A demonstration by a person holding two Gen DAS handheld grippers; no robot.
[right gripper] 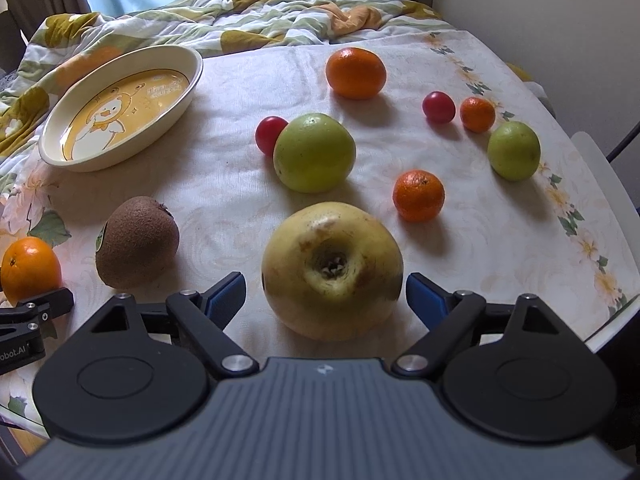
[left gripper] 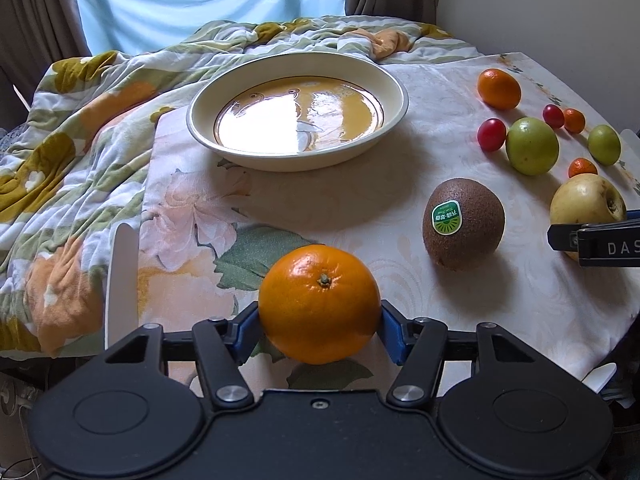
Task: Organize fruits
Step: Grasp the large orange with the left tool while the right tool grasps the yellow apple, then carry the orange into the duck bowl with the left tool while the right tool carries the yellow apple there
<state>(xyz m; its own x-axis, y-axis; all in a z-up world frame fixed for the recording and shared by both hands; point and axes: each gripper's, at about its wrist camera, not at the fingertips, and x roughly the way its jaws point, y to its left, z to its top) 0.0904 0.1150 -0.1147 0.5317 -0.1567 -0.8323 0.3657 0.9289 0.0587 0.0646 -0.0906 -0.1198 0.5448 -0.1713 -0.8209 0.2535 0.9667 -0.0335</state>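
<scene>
The left gripper (left gripper: 319, 317) held the orange (left gripper: 319, 304), its blue pads pressed against the fruit's two sides, just above the floral cloth (left gripper: 320, 208) on the worktop. The right gripper (right gripper: 325, 297) stood open around the yellow apple (right gripper: 332, 270), which lay on the cloth between the jaws with a gap at each pad. The plate (left gripper: 298, 110) sat beyond the orange, and the kiwi (left gripper: 463, 224) lay between the two grippers.

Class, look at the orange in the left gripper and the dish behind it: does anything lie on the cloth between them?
Nothing visible does. The left gripper is shut on the orange, and only bare cloth lies between it and the empty dish. The kiwi sits off to the right of that line.
</scene>
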